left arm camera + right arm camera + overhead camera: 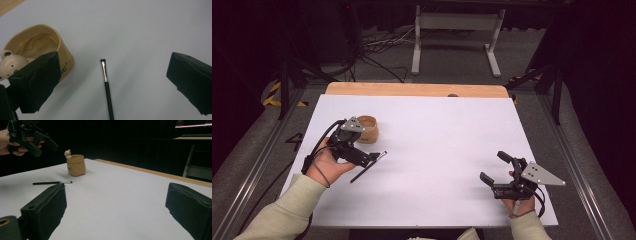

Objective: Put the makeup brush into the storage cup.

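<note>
We take the tan pot (368, 129) as our landmark. Right of it the white counter (437, 145) lies bare all the way across, so we can pass freely there. Just in front of the pot, toward us, a thin black brush (368, 167) lies flat, apart from the pot; it is the low obstacle. Our left hand-held gripper (362, 155) hovers over that brush, jaws wide, beside the pot.

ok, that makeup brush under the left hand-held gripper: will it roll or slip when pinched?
The makeup brush lies flat on the white table, thin and apparently round-handled, so it probably rolls if nudged. The glossy handle may slip between the pads. It looks stiff and light; the small bristle tip likely bends.
</note>
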Action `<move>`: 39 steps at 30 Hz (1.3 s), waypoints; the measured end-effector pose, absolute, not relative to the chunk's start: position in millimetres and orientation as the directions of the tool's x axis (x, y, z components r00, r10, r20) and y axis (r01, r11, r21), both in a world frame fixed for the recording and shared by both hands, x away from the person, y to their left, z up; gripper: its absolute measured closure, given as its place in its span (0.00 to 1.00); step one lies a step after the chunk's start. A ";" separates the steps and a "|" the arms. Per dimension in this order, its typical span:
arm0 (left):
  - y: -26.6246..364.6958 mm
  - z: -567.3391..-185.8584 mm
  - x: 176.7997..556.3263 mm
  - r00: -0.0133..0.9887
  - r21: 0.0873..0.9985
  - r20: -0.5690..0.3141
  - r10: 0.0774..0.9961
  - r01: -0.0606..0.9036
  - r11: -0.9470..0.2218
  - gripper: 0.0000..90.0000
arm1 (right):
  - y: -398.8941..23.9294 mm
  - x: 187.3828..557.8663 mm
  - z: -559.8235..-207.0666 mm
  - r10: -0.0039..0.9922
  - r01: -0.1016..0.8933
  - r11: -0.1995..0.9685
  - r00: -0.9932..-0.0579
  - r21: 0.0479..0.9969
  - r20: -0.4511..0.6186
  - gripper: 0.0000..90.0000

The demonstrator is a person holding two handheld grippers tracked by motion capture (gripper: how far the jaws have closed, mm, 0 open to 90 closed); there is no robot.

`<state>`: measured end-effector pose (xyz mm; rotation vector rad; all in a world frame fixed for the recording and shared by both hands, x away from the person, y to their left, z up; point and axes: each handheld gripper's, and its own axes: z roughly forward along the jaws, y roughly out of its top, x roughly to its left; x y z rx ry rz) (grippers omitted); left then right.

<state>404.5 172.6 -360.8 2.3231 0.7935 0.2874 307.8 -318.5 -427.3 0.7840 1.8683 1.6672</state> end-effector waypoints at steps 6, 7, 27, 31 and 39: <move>168.5 -361.7 410.7 0.792 0.585 -0.021 0.610 0.504 -0.636 0.00 | -319.6 308.0 -427.7 0.713 0.086 0.072 -0.701 0.994 0.009 0.04; 168.1 -361.6 412.3 0.792 0.574 -0.021 0.610 0.510 -0.641 0.00 | -319.7 308.0 -427.6 0.714 0.086 0.072 -0.700 0.994 0.009 0.04; 159.2 -368.9 433.4 0.777 0.399 -0.035 0.629 0.588 -0.704 0.01 | -321.2 309.0 -428.6 0.713 0.092 0.064 -0.701 0.994 0.020 0.04; 157.6 -370.7 435.9 0.775 0.386 -0.035 0.631 0.592 -0.707 0.01 | -321.6 309.2 -428.9 0.713 0.096 0.063 -0.700 0.993 0.022 0.04; 151.6 -382.0 441.3 0.776 0.366 -0.026 0.630 0.594 -0.716 0.02 | -321.6 309.3 -429.1 0.714 0.099 0.061 -0.700 0.993 0.026 0.04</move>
